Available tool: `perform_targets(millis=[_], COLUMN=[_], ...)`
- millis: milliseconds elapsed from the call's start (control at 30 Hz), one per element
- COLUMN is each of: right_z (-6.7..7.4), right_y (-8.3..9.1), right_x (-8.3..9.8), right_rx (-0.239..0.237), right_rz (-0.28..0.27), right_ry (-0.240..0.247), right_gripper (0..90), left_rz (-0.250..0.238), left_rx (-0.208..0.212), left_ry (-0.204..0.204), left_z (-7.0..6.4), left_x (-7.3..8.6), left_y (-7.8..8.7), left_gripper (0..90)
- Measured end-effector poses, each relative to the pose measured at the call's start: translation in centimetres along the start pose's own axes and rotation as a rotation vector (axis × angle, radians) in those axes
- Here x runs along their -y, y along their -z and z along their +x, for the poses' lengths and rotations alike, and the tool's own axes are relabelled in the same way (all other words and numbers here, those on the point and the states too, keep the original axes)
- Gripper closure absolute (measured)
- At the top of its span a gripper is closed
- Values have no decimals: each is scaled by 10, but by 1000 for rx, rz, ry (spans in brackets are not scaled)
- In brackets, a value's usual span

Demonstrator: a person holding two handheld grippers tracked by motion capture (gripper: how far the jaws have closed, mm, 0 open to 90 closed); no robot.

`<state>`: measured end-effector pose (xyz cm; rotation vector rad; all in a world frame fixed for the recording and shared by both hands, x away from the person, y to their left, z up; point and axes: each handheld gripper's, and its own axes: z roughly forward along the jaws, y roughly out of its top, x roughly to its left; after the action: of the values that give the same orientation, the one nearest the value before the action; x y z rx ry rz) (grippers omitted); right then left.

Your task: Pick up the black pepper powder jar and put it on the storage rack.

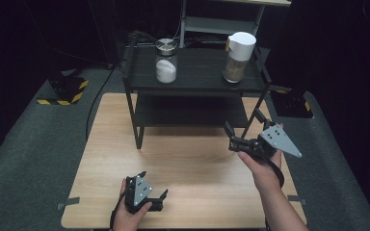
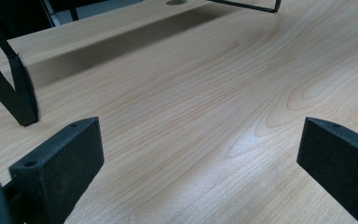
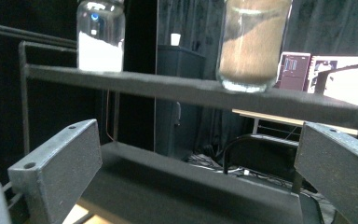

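The right gripper (image 1: 237, 136) is hovering just in front of the black shelf rack (image 1: 192, 86), its fingers (image 3: 56, 172) spread wide and holding nothing. It is pointing up toward the jar of brown powder (image 1: 237, 57) with the white lid, which is standing upright on the rack's top shelf, above and beyond the fingers (its long axis vertical, so a sideways grasp around the body looks natural). The jar of white powder (image 1: 166, 61) is standing well apart, further left on the same shelf. The left gripper (image 1: 153, 192) is resting low on the wooden counter (image 1: 188, 159) near its front edge, fingers (image 2: 60, 163) also open and empty, much farther from either jar.
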<state>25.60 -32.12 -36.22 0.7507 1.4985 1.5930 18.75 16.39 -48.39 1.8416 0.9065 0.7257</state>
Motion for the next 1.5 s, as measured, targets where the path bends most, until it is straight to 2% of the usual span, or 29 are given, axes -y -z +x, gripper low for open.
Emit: perform_targets(millis=[533, 1000, 1333, 1500], right_z=[-2, -4, 0, 2], right_y=[41, 61, 68, 68], right_x=[45, 87, 103, 105], right_rx=[-13, -25, -49, -51], right_rz=[63, 226, 355, 431], right_ry=[-17, -32, -16, -8], right_gripper=[0, 0, 0, 1], left_rz=[-2, -1, 1, 2], left_rx=[-3, 2, 6, 7], left_ry=[-7, -1, 0, -1], left_z=[-1, 0, 1, 1], left_x=[0, 0, 0, -1], left_y=[0, 0, 0, -1], left_gripper=[6, 6, 6, 6])
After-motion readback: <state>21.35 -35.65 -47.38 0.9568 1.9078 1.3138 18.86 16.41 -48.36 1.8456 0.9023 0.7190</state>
